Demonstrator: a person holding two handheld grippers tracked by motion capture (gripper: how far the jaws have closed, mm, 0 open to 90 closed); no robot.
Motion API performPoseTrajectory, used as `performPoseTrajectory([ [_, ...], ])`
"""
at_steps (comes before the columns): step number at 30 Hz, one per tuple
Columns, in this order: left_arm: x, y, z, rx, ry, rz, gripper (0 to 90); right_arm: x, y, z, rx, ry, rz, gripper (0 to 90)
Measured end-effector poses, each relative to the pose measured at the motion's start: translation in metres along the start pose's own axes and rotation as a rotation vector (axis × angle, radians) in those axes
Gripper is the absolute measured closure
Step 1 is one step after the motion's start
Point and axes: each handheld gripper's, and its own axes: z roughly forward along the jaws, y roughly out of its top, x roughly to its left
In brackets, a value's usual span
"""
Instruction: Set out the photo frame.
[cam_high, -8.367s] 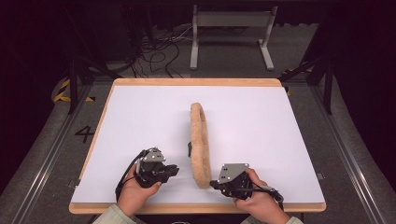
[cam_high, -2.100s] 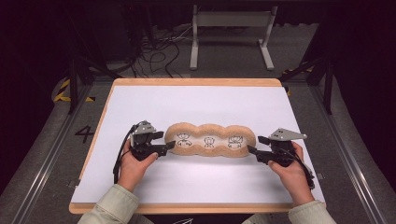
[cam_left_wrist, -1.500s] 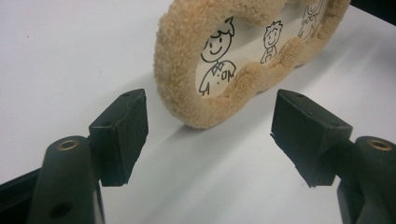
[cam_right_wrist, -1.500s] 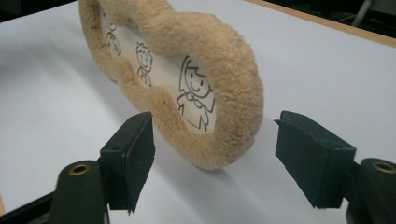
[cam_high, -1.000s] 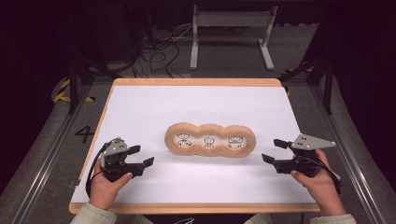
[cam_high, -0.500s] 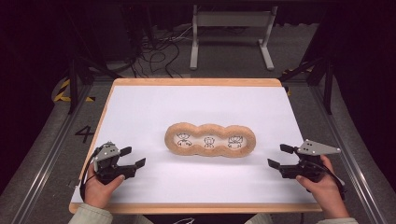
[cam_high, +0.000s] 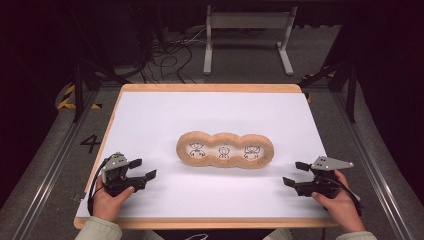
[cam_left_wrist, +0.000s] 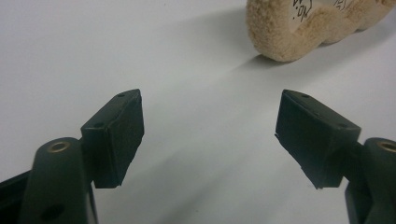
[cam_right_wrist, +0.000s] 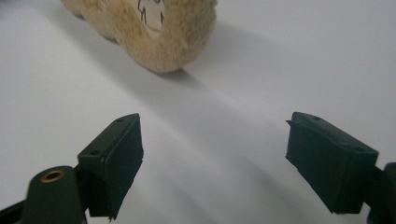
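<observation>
A tan fuzzy three-lobed frame (cam_high: 182, 150) with three small drawings in its openings lies flat across the middle of the white tabletop (cam_high: 150, 115). My left gripper (cam_high: 144, 168) rests low near the front left, open, with nothing between its jaws. In the left gripper view the gripper (cam_left_wrist: 210, 126) points toward the frame's end (cam_left_wrist: 280, 32), well short of it. My right gripper (cam_high: 294, 173) sits at the front right, its jaws just opened wider and empty. The right gripper view looks past that gripper (cam_right_wrist: 215, 140) to the frame's other end (cam_right_wrist: 173, 46).
The tabletop has a wooden rim (cam_high: 210, 88). Beyond it stand a metal stand (cam_high: 247, 30) and loose cables (cam_high: 165, 55) on the dark floor. A painted 4 (cam_high: 90, 144) marks the floor at the left.
The frame, earlier on edge, then held at both ends, now lies flat and free. Both hands have drawn back toward the front edge and sunk lower over the last second.
</observation>
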Motion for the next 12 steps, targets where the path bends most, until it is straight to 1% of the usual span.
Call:
performPoseTrajectory([
  [1, 0.0003, 0.0001, 0.0011, 0.003, 0.002, 0.006, 24.0, 0.0008, -0.0007, 0.0018, 0.017, -0.009, -0.005, 19.0],
  [2, -0.0003, 0.0001, 0.0020, 0.011, 0.001, 0.003, 23.9, 0.0012, -0.0011, 0.0031, 0.030, -0.012, -0.004, 19.0],
  [4, -0.0014, 0.0000, 0.0037, 0.016, 0.000, 0.007, 23.8, 0.0017, -0.0011, 0.0044, 0.039, -0.017, 0.003, 19.0],
  [8, -0.0018, 0.0005, 0.0046, 0.017, -0.002, 0.009, 23.7, 0.0022, -0.0001, 0.0034, 0.036, -0.025, 0.005, 19.0],
  [9, -0.0009, 0.0007, 0.0048, 0.013, 0.003, 0.019, 23.6, 0.0019, 0.0003, 0.0028, 0.030, -0.026, 0.003, 18.9],
  [11, -0.0020, 0.0004, 0.0045, 0.017, -0.002, 0.002, 23.4, 0.0019, 0.0011, 0.0019, 0.023, -0.031, 0.006, 18.9],
  [12, -0.0018, 0.0004, 0.0044, 0.015, 0.000, 0.004, 23.3, 0.0019, 0.0014, 0.0017, 0.020, -0.034, 0.006, 18.9],
])
